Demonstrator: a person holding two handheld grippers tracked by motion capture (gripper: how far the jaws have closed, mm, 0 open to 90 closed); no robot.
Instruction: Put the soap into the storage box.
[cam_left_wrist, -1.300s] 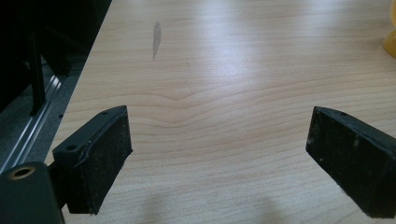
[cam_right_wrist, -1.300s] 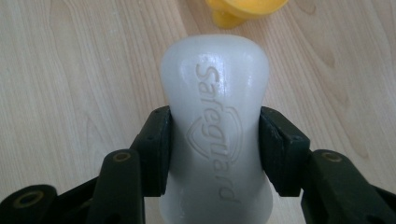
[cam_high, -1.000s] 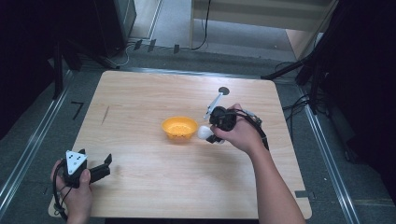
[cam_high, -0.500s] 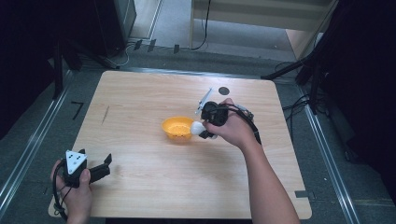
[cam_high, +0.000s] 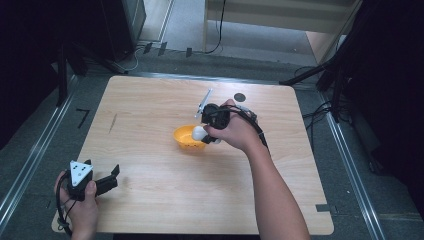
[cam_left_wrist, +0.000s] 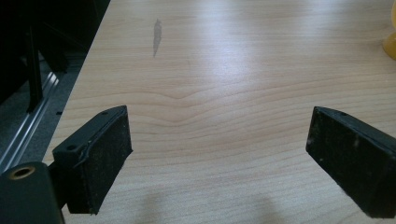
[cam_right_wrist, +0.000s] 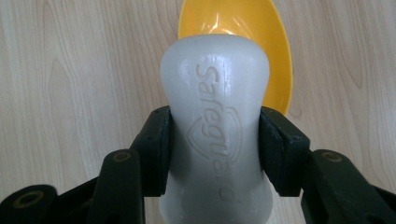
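Nearest the person, at the front left corner of the pale wooden worktop, the left tool rests low in a hand, its black jaws spread wide with only bare wood grain between them. In the left gripper view its pads look matte and gritty, flat-faced blocks; beyond them the smooth board shows a small dark smudge, and the worktop's left edge drops to a grey floor with metal rails.

Farther in, near the middle of the board, the right tool pinches a white bar of soap across its waist. The soap is waxy and rounded, narrower in the middle, with raised lettering running along its length. Its long axis follows the jaws, so its free end points away from the hand, down over an orange bowl. The bowl is glossy plastic, shallow and round, and sits on the wood just below the soap.

Behind the bowl lies a thin, pale, stick-like object, and near it a small dark round spot. Open wood surrounds the bowl on every side, out to the rounded corners.
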